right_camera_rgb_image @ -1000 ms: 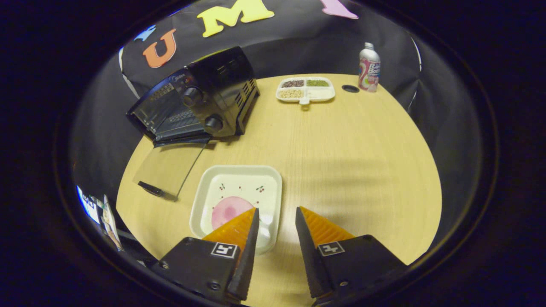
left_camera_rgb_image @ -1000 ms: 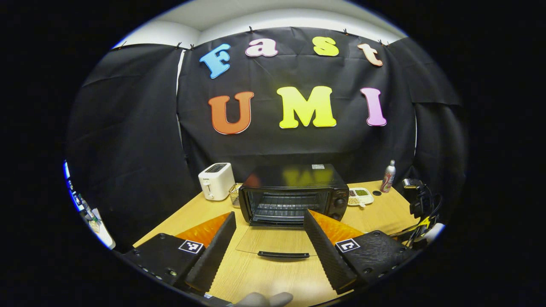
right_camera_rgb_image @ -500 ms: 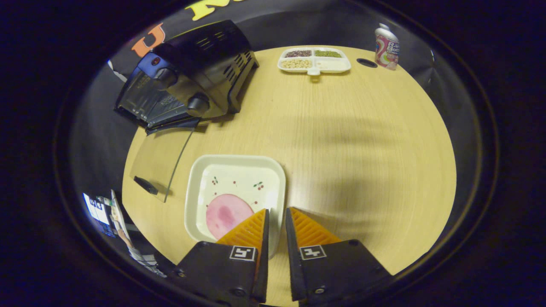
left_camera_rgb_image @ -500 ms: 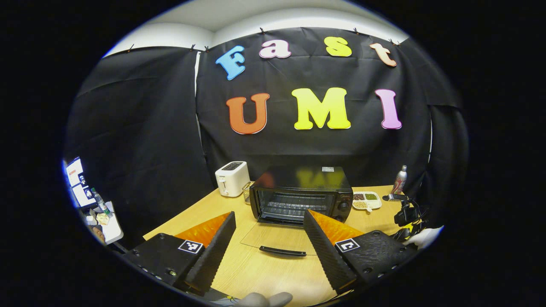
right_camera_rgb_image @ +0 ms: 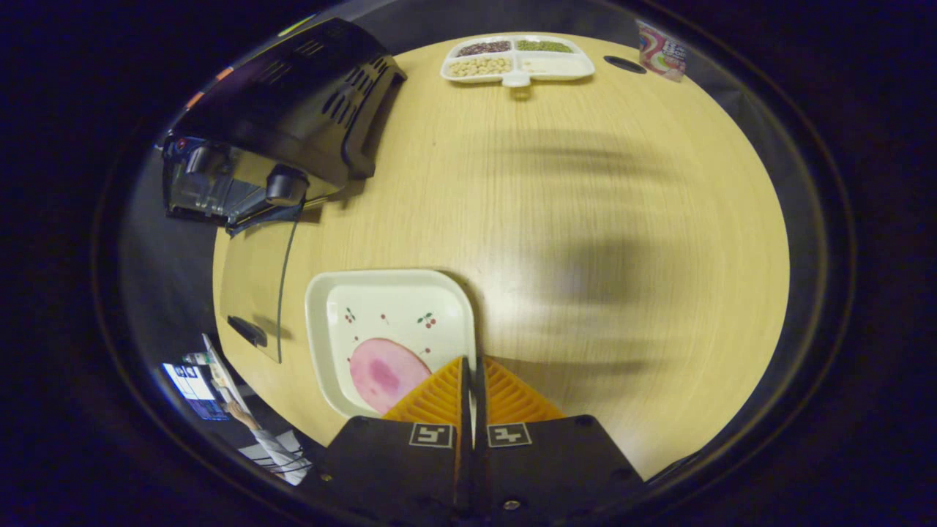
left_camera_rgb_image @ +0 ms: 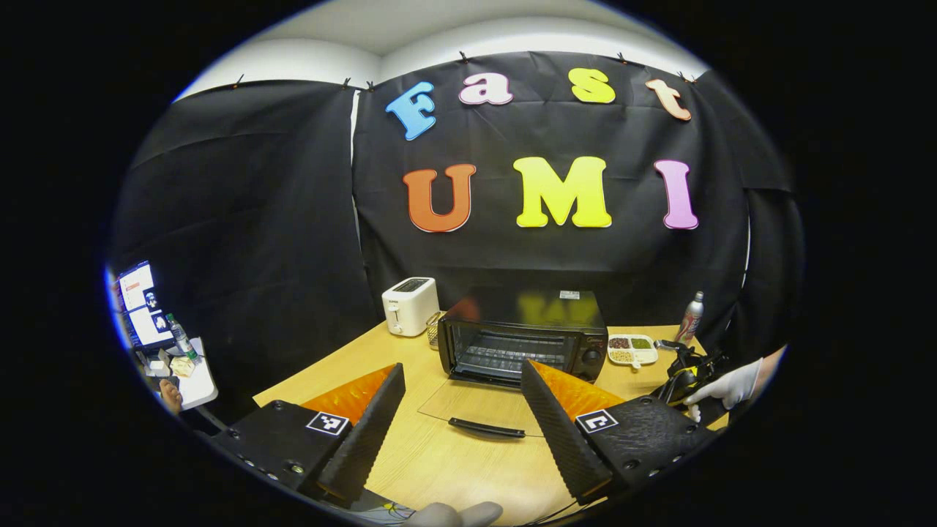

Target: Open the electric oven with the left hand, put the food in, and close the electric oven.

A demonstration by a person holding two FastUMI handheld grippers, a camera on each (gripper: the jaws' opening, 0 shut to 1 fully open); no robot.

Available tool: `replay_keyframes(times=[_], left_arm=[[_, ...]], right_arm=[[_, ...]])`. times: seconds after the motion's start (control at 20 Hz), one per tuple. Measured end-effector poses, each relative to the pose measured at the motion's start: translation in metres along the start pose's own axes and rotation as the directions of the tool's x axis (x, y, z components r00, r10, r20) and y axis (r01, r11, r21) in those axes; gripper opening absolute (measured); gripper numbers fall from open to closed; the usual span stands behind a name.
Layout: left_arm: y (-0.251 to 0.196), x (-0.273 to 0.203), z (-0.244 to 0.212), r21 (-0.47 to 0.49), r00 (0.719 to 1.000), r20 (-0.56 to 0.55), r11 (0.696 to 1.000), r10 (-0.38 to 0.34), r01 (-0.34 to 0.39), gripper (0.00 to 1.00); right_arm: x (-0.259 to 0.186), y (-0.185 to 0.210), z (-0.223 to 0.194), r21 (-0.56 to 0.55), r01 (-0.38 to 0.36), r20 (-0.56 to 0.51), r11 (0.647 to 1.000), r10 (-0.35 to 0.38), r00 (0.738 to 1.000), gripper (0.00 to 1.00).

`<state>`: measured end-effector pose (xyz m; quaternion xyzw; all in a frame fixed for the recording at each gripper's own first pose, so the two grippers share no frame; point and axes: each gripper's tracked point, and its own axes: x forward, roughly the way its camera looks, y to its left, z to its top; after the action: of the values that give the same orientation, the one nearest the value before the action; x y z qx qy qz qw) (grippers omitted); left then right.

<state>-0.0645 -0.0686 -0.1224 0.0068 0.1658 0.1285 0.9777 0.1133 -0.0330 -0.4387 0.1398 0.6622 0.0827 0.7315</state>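
The black electric oven (left_camera_rgb_image: pixel 523 340) stands at mid-table with its glass door (left_camera_rgb_image: pixel 476 406) folded flat onto the wood, handle (left_camera_rgb_image: pixel 487 428) toward me. My left gripper (left_camera_rgb_image: pixel 463 368) is open and empty, held back from the door. In the right gripper view the oven (right_camera_rgb_image: pixel 285 117) lies at upper left, its door (right_camera_rgb_image: pixel 252 289) down. A white square plate (right_camera_rgb_image: pixel 388 304) carries a pink slice of meat (right_camera_rgb_image: pixel 381 369). My right gripper (right_camera_rgb_image: pixel 468 364) is shut on the plate's right rim. In the left gripper view a gloved hand (left_camera_rgb_image: pixel 725 384) holds the right gripper (left_camera_rgb_image: pixel 681 373) at the far right.
A white toaster (left_camera_rgb_image: pixel 410 306) and a small wire basket (left_camera_rgb_image: pixel 433 329) stand left of the oven. A divided tray of beans (right_camera_rgb_image: pixel 516 62), a dark cap (right_camera_rgb_image: pixel 624 64) and a bottle (right_camera_rgb_image: pixel 662 51) sit at the table's far side. Bare wooden table (right_camera_rgb_image: pixel 622 219) lies right of the plate.
The right gripper's fingers have come together on the plate's right rim. The left gripper has drawn back from the oven and stayed open.
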Motion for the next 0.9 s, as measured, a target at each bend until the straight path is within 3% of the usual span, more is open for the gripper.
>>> replay_keyframes(times=[0.15,0.3,0.55,0.9], left_arm=[[0.001,0.001,-0.001,-0.007,1.0,0.01,1.0,-0.026,0.026,0.97],[0.007,0.004,-0.001,-0.019,0.998,0.015,0.998,-0.058,0.058,0.96],[0.031,0.01,0.003,-0.009,0.994,0.011,0.994,-0.112,0.112,0.97],[0.048,0.019,0.014,-0.008,0.981,0.014,0.981,-0.195,0.195,0.97]], right_arm=[[-0.001,0.001,0.0,0.003,-0.044,-0.02,0.999,0.044,0.999,0.03],[-0.002,0.003,-0.001,0.046,-0.156,-0.007,0.987,0.157,0.988,0.02],[-0.004,0.009,-0.014,0.182,-0.351,0.105,0.919,0.337,0.936,0.03],[-0.041,0.005,-0.032,0.266,-0.431,0.295,0.862,0.352,0.888,0.01]])
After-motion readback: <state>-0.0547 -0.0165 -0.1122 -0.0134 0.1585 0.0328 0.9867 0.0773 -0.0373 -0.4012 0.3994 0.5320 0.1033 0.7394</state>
